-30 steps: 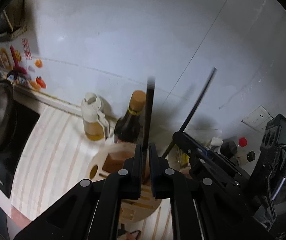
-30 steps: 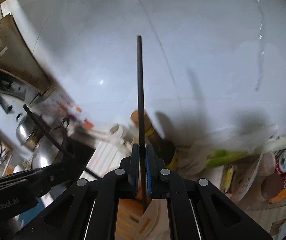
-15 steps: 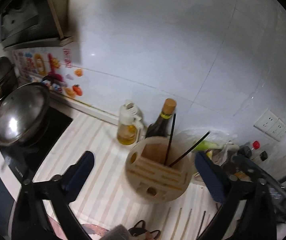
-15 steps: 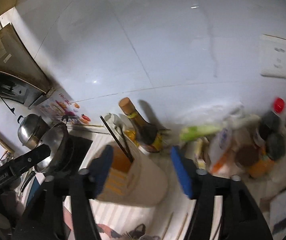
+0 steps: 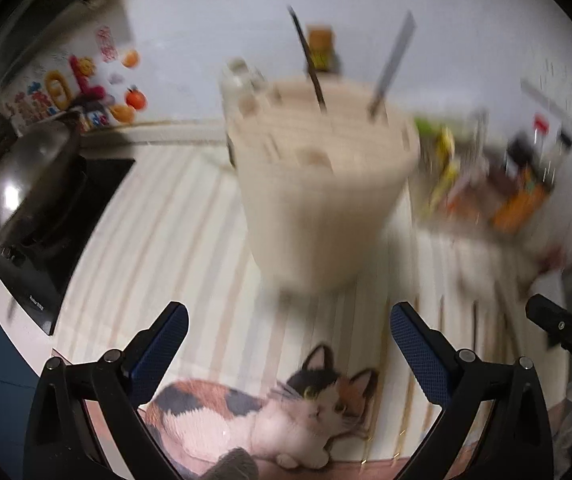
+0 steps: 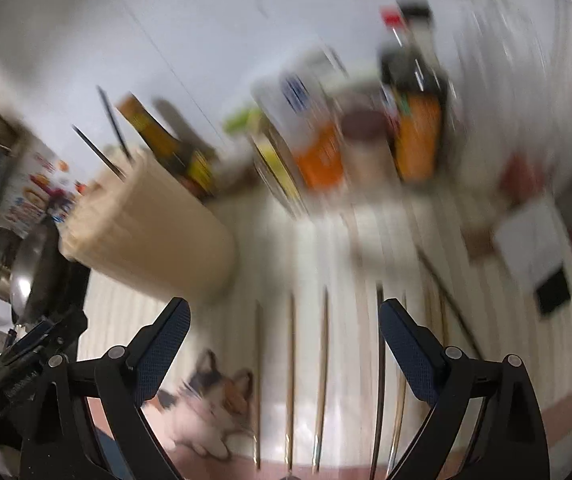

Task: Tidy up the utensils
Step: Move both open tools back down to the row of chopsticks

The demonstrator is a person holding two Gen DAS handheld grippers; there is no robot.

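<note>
A beige round utensil holder (image 5: 321,184) stands on the striped mat, with two dark chopsticks (image 5: 309,68) sticking out of its top. It also shows in the right wrist view (image 6: 146,236), at the left. Several loose chopsticks (image 6: 321,360) lie side by side on the mat in front of my right gripper (image 6: 284,320), which is open and empty above them. My left gripper (image 5: 287,330) is open and empty, low in front of the holder. Both views are motion-blurred.
A steel pot (image 5: 26,176) sits on a black cooktop at the left. A dark sauce bottle (image 6: 166,140) stands behind the holder. Jars, bottles and packets (image 6: 365,128) crowd the back right by the white tiled wall. The mat (image 5: 158,240) has a cat picture at its front edge.
Both grippers let go of their chopsticks into the holder and opened wide. Both have since pulled back and dropped low toward the mat; the right one now faces the loose chopsticks.
</note>
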